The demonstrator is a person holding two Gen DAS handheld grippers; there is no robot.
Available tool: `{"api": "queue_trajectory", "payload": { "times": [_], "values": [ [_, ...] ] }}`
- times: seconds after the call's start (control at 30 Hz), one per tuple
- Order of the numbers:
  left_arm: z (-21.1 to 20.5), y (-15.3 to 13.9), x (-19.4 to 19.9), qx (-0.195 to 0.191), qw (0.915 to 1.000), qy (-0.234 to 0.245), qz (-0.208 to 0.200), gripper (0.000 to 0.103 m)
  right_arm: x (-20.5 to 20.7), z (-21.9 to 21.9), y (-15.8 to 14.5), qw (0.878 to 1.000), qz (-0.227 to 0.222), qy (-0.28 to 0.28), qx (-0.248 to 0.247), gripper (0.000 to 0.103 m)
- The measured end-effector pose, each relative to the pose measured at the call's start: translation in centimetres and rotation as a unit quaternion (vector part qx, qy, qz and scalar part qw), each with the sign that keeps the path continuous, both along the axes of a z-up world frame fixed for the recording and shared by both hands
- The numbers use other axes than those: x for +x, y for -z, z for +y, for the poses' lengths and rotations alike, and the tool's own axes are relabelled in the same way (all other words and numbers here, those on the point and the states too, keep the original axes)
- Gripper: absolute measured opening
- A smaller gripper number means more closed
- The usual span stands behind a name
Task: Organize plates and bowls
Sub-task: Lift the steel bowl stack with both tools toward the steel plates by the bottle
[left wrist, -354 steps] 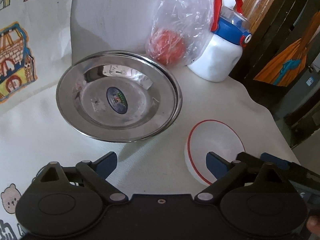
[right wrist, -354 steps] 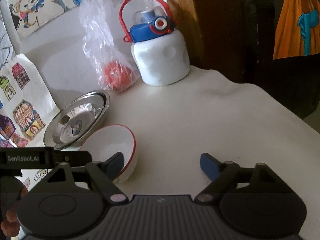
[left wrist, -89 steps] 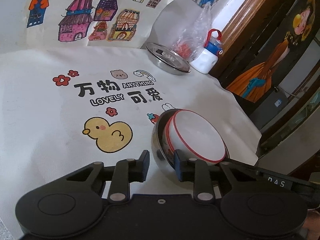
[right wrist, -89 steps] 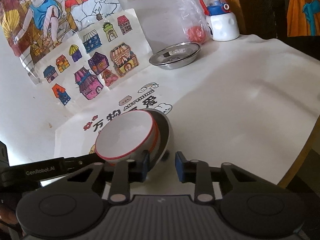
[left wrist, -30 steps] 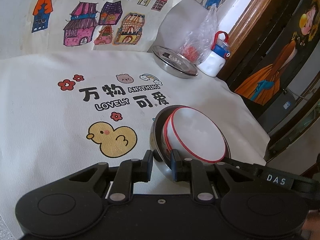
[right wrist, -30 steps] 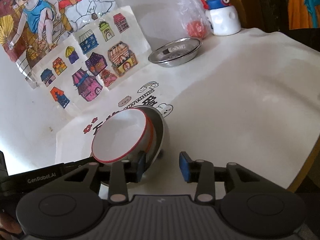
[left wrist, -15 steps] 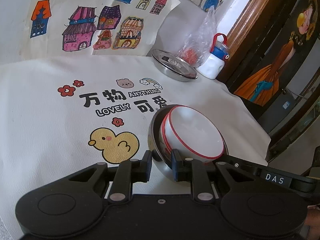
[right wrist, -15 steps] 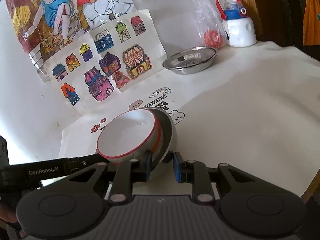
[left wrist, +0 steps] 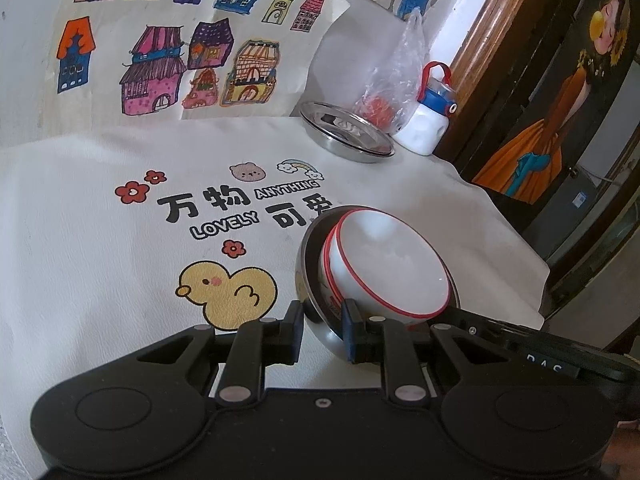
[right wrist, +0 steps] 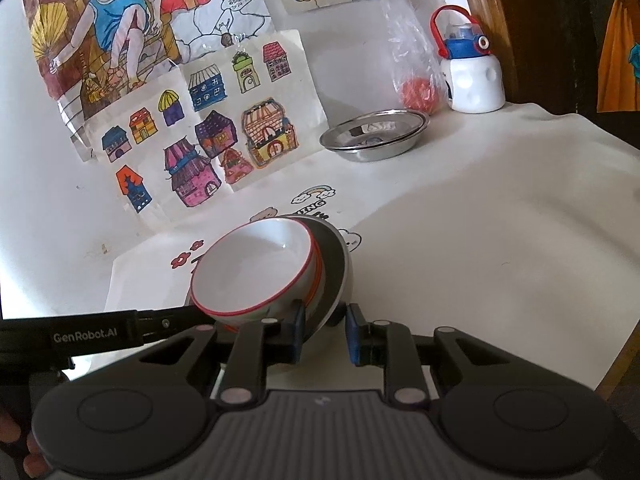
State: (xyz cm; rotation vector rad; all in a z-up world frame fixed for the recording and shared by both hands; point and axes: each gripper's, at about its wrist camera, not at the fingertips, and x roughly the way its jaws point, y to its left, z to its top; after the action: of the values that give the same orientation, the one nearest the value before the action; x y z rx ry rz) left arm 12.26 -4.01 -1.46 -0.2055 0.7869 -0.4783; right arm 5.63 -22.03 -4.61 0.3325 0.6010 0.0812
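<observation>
my left gripper [left wrist: 322,328] clamped on steel bowl [left wrist: 316,300] rim, my right gripper [right wrist: 323,334] clamped on opposite rim. white bowl [right wrist: 256,270] nested inside, stack tilted, near duck print [left wrist: 228,294]. keep both grips even, level stack, carry toward steel plates [right wrist: 376,134].

White tablecloth [left wrist: 100,248] w/ yellow duck print [left wrist: 226,290] near left. Far right corner: clear plastic bag [right wrist: 408,60] w/ sth red inside, just beside white bottle [right wrist: 474,74], blue lid. House drawings [left wrist: 168,52] on far wall.
</observation>
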Motion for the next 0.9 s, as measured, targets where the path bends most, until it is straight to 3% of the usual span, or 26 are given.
{"api": "queue_trajectory", "payload": {
  "times": [0.63, 0.9],
  "values": [
    [-2.7, -0.6, 2.3, 0.027, 0.9994, 0.013, -0.016, 0.021, 1.1, -1.0, -0.2, 1.000, -0.019, 0.019, -0.012, 0.022],
    [-3.2, -0.7, 3.4, 0.029, 0.9994, 0.010, -0.017, 0.020, 2.2, -2.0, -0.1, 1.000, -0.008, 0.019, 0.014, 0.020]
  ]
}}
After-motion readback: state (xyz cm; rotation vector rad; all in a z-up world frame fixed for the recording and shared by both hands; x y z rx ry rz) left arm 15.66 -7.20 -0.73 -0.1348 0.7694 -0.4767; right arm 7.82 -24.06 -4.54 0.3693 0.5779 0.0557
